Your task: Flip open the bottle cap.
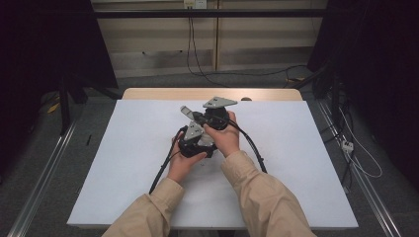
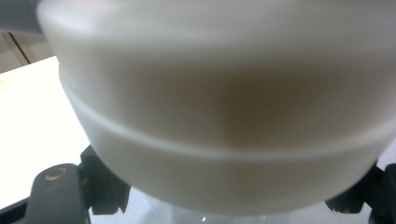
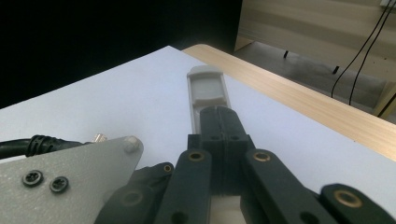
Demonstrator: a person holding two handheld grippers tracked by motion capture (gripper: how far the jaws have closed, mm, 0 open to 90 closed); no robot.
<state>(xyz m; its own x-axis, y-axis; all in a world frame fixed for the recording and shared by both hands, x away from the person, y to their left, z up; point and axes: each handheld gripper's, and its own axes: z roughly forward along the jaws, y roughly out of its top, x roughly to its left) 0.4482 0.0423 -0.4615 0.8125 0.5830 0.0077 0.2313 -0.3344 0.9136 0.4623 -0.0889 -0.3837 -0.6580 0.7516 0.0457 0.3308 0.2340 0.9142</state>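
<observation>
Two tools held close together over the middle of the white tabletop (image 1: 123,163). Right tool (image 3: 219,122) with jaws pressed together, clamped on one flat grey strip (image 3: 207,88) pointing away over the tabletop. Left tool (image 1: 190,143) just under it; state of its jaws impossible to tell, one blurred pale round container (image 2: 224,116) very near its camera, contents not visible.
</observation>
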